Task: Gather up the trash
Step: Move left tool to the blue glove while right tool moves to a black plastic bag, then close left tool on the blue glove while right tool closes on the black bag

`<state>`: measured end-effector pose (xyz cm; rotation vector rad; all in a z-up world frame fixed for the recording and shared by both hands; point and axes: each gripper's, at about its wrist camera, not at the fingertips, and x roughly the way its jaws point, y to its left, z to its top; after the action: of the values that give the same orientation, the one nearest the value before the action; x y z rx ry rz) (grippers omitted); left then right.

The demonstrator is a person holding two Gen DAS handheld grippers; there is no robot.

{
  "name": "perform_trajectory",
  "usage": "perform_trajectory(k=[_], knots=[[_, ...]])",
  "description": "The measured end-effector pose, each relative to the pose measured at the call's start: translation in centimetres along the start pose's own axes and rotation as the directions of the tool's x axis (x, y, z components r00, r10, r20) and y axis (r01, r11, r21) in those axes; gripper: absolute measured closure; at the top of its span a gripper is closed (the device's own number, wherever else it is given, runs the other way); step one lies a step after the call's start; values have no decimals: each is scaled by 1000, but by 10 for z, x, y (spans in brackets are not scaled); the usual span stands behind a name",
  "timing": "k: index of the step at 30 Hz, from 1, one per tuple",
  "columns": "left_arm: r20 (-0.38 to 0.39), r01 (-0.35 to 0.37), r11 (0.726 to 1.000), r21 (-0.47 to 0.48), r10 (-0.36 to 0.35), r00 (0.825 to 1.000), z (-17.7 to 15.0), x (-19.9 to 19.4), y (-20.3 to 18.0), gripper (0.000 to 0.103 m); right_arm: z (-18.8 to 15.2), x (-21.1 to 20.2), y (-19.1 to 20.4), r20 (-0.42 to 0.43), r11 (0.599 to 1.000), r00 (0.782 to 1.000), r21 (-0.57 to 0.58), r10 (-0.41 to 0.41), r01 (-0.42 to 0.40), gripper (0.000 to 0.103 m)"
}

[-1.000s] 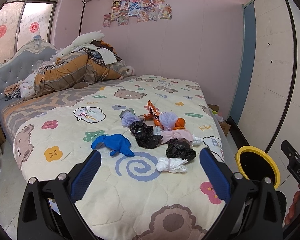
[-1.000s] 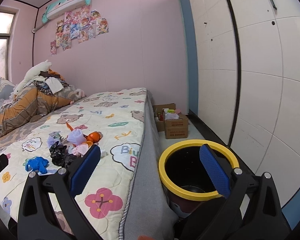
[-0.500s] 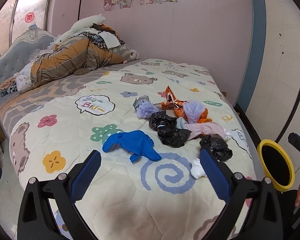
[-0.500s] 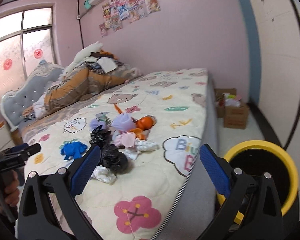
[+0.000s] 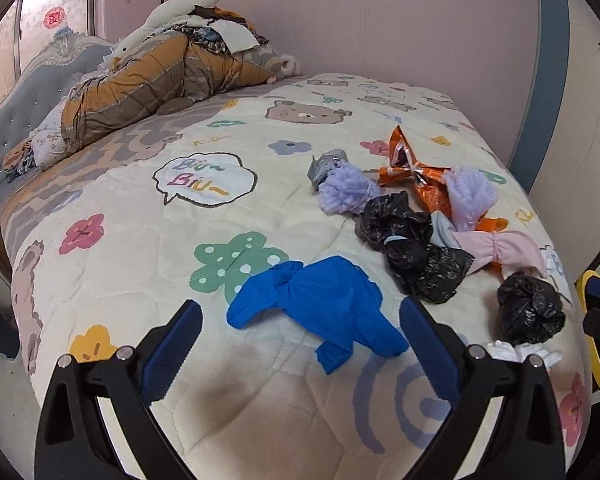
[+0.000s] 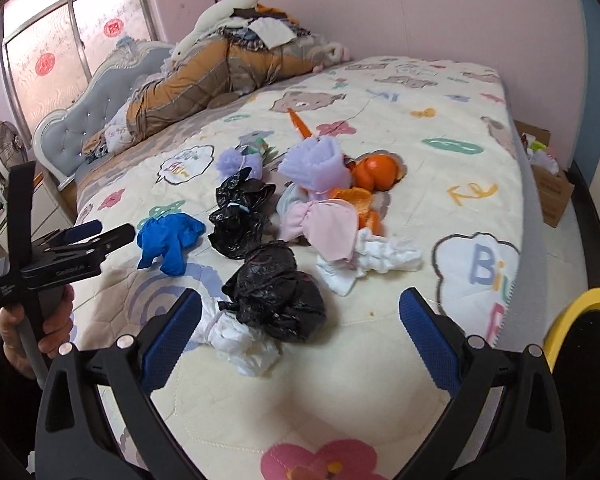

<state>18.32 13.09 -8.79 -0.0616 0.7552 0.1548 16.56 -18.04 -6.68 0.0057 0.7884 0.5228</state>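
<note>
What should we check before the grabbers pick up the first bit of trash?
1. Left gripper open: ok, its jaws stand wide apart and hold nothing.
2. Right gripper open: ok, wide apart and holding nothing.
3. Left target lined up: ok, the blue glove lies between its fingers, just ahead.
4. Right target lined up: ok, the black bag sits between its fingers, on top of a white wad.
5. Bin in reach: ok, its yellow rim shows beside the bed, at the right.
6. Bin has room: cannot tell, the inside is dark.
</note>
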Motion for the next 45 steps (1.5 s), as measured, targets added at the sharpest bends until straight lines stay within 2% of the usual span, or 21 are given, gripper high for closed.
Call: perform_trajectory(k=[4, 7, 10, 11, 15, 23, 26, 29, 33, 35, 38, 40, 45], knots=[[-35, 25, 1000, -12, -26, 999, 4, 17, 2, 8, 9, 17, 5, -39, 999, 999, -6, 35, -35, 8], [-40, 46, 999, -12, -46, 998, 8, 28, 1, 8, 16, 34, -1, -67, 998, 996, 38, 61, -58, 9], [-73, 64, 997, -31, -66, 995, 8, 43, 1, 9, 17, 45, -6, -76, 991, 992, 88, 103, -96, 18], [-81, 68, 997, -40, -71, 994, 6, 48, 1, 15, 16, 47, -6, -75, 991, 992, 92, 106, -99, 20], [-109, 63, 997, -39, -67, 992, 1, 60, -1, 31, 13, 58, -4, -92, 993, 991, 86, 94, -86, 47], [-121, 95, 995, -19, -96, 988, -1, 65, -12, 65, 11, 83, 3, -141, 994, 985, 62, 99, -91, 50], [-125, 100, 995, -17, -101, 987, -1, 67, -16, 73, 12, 89, 9, -170, 996, 981, 36, 89, -85, 50], [-113, 107, 994, -31, -110, 987, -1, 64, -14, 80, 13, 93, 7, -190, 993, 975, 56, 111, -102, 57], [-98, 127, 989, -78, -134, 986, 0, 57, -6, 84, 17, 83, 0, -159, 984, 974, 96, 162, -148, 66], [-83, 140, 985, -97, -148, 985, 1, 50, -3, 85, 18, 72, -5, -123, 976, 973, 115, 196, -182, 67], [-24, 170, 980, -101, -173, 985, 5, 31, 0, 86, 22, 50, -8, -58, 975, 977, 105, 205, -198, 67], [4, 185, 978, -101, -185, 983, 8, 19, -1, 86, 24, 37, -14, -30, 966, 972, 118, 234, -229, 67], [34, 225, 970, -87, -223, 974, 14, -3, -16, 86, 24, 2, -34, 33, 962, 974, 154, 224, -226, 67]])
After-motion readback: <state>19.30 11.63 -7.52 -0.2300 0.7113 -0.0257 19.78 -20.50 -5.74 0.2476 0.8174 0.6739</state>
